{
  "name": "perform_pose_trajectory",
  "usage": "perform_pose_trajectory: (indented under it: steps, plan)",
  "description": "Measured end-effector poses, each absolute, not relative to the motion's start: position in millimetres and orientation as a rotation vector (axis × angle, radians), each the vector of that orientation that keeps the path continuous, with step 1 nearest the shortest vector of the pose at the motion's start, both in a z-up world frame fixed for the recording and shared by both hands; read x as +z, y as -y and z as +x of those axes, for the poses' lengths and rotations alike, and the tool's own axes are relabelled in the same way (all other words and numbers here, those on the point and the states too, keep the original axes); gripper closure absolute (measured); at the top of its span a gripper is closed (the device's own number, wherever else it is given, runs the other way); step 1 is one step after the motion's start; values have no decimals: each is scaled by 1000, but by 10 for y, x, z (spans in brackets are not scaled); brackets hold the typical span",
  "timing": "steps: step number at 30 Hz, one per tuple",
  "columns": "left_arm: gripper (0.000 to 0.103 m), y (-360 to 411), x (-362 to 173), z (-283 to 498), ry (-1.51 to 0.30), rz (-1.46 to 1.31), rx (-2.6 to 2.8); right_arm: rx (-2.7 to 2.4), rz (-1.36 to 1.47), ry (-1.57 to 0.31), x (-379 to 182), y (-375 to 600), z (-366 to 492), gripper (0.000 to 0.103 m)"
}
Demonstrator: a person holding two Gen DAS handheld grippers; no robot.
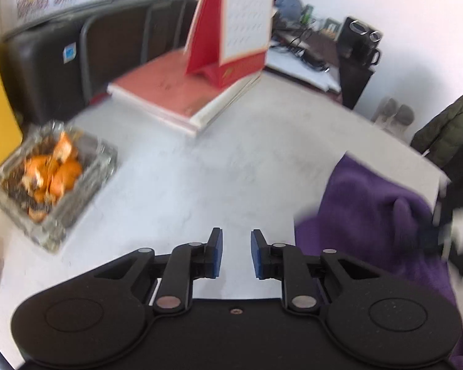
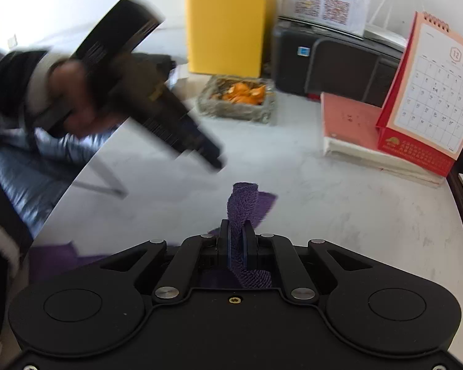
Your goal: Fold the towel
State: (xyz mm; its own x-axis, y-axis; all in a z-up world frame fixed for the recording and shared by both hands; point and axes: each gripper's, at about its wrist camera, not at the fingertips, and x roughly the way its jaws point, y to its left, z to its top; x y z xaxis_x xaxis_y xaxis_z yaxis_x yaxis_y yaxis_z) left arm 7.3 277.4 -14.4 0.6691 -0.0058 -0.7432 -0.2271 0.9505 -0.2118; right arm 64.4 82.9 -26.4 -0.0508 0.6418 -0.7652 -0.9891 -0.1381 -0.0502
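The purple towel (image 1: pixel 370 215) lies bunched on the white table at the right of the left wrist view. My left gripper (image 1: pixel 236 252) is open and empty, above bare table to the left of the towel. My right gripper (image 2: pixel 237 237) is shut on a fold of the purple towel (image 2: pixel 243 203), which sticks up between its blue pads; more towel lies beneath and to the lower left. The left gripper (image 2: pixel 213 160) shows blurred at upper left in the right wrist view, held in a hand, above the table.
A glass tray of orange peels (image 1: pixel 52 178) (image 2: pixel 240 98) sits at the table's left. A red desk calendar (image 1: pixel 231 30) (image 2: pixel 426 98) stands on stacked red books (image 1: pixel 185 92) (image 2: pixel 355 129). A black printer (image 2: pixel 339 61) and yellow cabinet (image 2: pixel 228 30) stand behind. A dark jacket (image 1: pixel 447 129) hangs at right.
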Motion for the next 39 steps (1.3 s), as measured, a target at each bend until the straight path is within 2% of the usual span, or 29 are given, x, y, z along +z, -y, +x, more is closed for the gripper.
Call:
perform_pose_trajectory:
  steps: [6,10,14,24,31,39]
  plan:
    - [85,-2488,-118,276,-881,-305,13,1536,-969,-546,-800,-734,76,94]
    - [85,-2187,-299,343,-961,-230,-45,1527,-974,-536,-874,-695,-68,65]
    - [85,-2005,-493,455,-1002,-176,-107,1547,-852,-561,-702,-554,-70,53]
    - [85,-1631,-742,159,-1068,37,-55,1428,-562,-672,-371,-114,188,48]
    - [85,-1659,-479,-238,-1024,-66,88,1265,-348,-716,-275,93,377,48]
    - [85,-1695,-515,-426,-1085,-275,217,1164,-86,-723,-320,245,391,45]
